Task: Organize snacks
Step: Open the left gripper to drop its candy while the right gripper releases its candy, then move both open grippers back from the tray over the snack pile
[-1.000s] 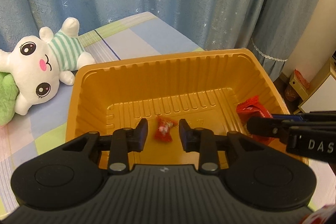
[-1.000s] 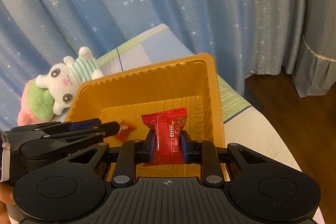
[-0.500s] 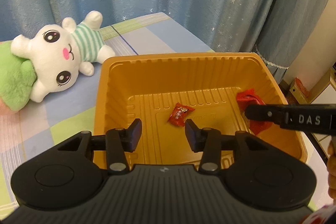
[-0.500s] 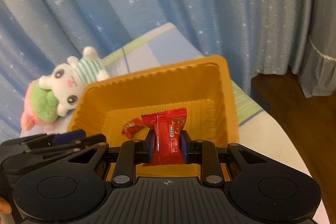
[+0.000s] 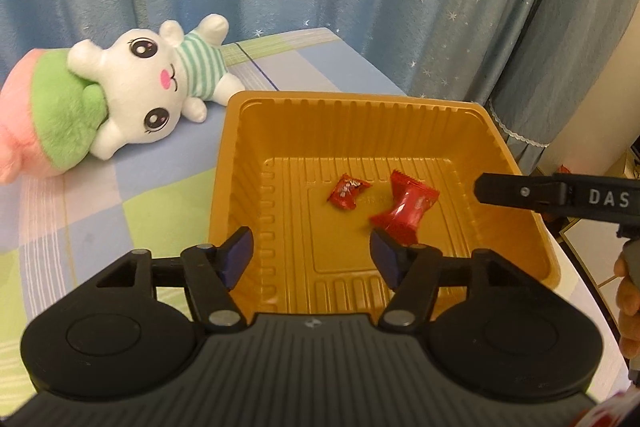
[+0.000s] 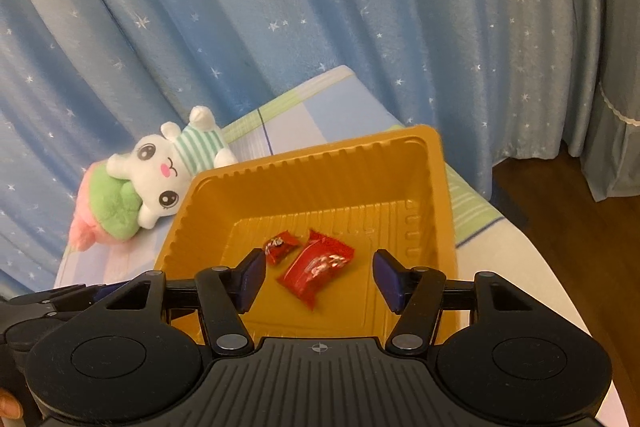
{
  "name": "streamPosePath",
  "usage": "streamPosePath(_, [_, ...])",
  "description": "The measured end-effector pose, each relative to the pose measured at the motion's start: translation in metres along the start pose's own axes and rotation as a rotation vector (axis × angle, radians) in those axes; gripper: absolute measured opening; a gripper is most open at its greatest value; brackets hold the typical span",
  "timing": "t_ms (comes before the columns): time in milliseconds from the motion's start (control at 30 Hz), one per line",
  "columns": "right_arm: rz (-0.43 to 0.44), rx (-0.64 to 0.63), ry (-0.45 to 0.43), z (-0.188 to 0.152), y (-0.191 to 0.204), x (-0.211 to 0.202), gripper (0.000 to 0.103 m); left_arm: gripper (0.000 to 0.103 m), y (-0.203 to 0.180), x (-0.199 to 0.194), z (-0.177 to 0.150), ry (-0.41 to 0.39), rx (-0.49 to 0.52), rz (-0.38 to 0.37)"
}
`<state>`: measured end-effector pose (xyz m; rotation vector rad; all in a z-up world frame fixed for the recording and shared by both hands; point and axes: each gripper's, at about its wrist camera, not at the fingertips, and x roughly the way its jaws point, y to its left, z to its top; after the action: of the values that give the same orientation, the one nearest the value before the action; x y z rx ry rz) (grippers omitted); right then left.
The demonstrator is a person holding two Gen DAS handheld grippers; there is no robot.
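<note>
An orange plastic tray (image 5: 520,227) (image 6: 436,195) sits on a checked cloth. In it lie a small red candy (image 5: 347,190) (image 6: 281,246) and a larger red snack packet (image 5: 406,213) (image 6: 318,267), side by side. My left gripper (image 5: 312,255) is open and empty above the tray's near-left edge. My right gripper (image 6: 320,277) is open and empty just above the packet; one of its fingers (image 5: 520,191) shows in the left wrist view at the tray's right rim.
A white plush bunny (image 5: 156,83) (image 6: 172,167) lies on a green-and-pink plush (image 5: 60,123) left of the tray. Blue star curtains (image 6: 320,7) hang behind. The table edge and wooden floor (image 6: 568,211) are to the right.
My right gripper opened and let go of the red packet, which now lies in the tray beside the small candy. My left gripper opened wider and drew back and up.
</note>
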<state>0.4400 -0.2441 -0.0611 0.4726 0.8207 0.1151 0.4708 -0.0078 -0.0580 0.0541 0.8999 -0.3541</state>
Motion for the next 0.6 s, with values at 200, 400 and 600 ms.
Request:
streamPosePath(200, [0.01, -0.014, -0.014, -0.016, 0.0, -0.028, 0.062, 0.063, -0.002, -0.022, -0.012, -0.004, -0.022, 0.003])
streamPosePath(400, [0.018, -0.05, -0.026, -0.039, 0.007, -0.058, 0.064, 0.063, -0.001, -0.054, -0.032, -0.012, -0.046, 0.022])
streamPosePath(600, [0.025, -0.056, -0.008, -0.067, 0.015, -0.081, 0.065, 0.067, 0.006, -0.088, -0.065, -0.014, -0.086, 0.027])
